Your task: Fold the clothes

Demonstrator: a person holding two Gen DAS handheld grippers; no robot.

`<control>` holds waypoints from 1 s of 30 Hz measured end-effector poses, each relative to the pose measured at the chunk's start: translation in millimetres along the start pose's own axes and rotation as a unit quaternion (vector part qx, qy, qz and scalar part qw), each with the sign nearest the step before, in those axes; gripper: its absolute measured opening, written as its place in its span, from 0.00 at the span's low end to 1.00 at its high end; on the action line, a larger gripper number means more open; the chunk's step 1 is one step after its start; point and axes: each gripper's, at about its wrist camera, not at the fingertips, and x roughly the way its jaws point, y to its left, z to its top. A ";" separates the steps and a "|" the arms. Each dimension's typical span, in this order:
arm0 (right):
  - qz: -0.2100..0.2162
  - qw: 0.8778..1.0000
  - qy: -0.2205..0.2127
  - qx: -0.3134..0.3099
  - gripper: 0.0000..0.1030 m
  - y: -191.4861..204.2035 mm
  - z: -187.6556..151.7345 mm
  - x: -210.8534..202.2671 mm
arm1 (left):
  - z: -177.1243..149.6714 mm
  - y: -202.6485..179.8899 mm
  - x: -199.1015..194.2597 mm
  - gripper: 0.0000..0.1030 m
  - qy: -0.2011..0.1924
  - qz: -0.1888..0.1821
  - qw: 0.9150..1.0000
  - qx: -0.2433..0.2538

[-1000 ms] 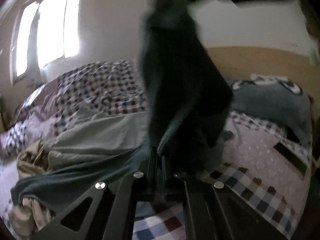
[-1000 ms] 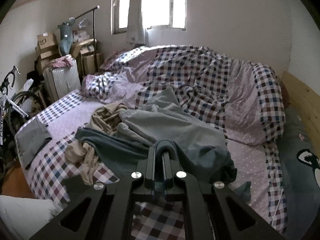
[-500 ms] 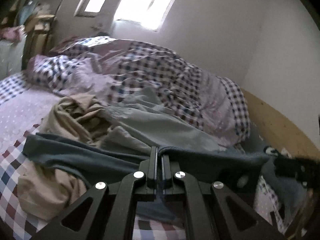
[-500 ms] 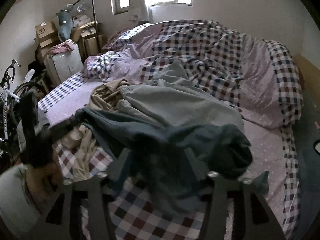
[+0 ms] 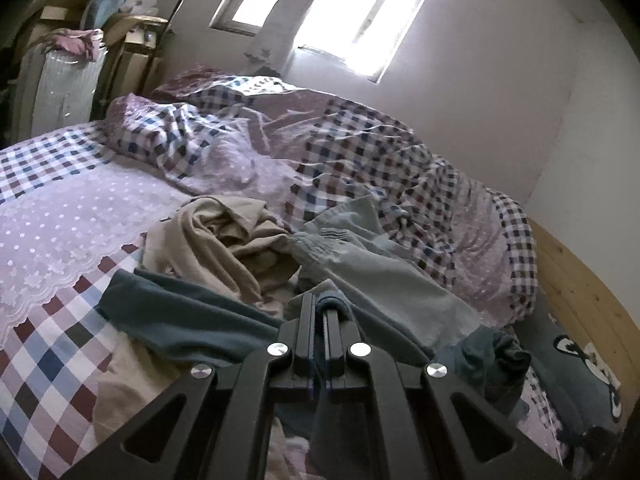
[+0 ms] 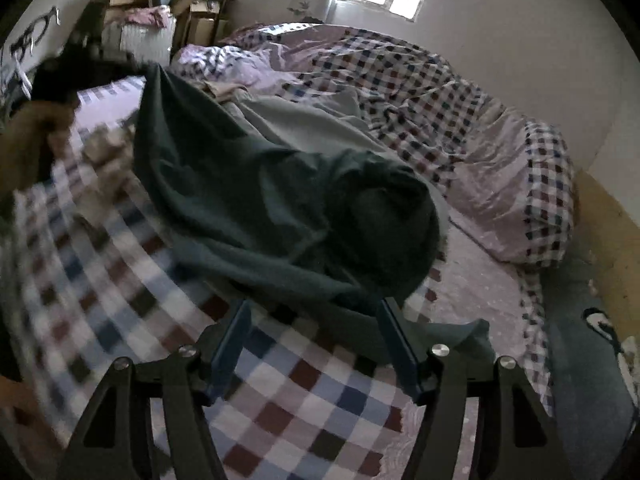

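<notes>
The left tool pinches the dark teal garment, bunched on the bed; the right tool gapes wide. Spread it flat before any crease

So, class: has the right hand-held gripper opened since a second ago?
Yes. The right hand-held gripper now stands open above the checked bedsheet; earlier it was shut.

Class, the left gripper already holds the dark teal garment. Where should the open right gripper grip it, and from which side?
Take the free edge lying on the checked bedsheet, just beyond the right gripper. Come in low from the near side. The dark teal garment thins to a flat hem there, while its middle is bunched and thick. The left gripper pinches another edge.
</notes>
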 end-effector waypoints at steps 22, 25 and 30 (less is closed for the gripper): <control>-0.058 0.996 -0.047 -0.056 0.46 19.0 -17.0 68.3 | 5.5 60.1 0.6 0.01 -0.048 0.057 0.994 -0.078; -0.065 0.994 -0.045 -0.082 0.46 28.9 -15.7 73.7 | 6.2 75.4 1.6 0.01 -0.046 0.069 0.992 -0.095; -0.098 0.984 -0.045 -0.145 0.46 45.9 -16.8 86.2 | 4.1 87.0 8.5 0.01 -0.037 0.080 0.991 -0.097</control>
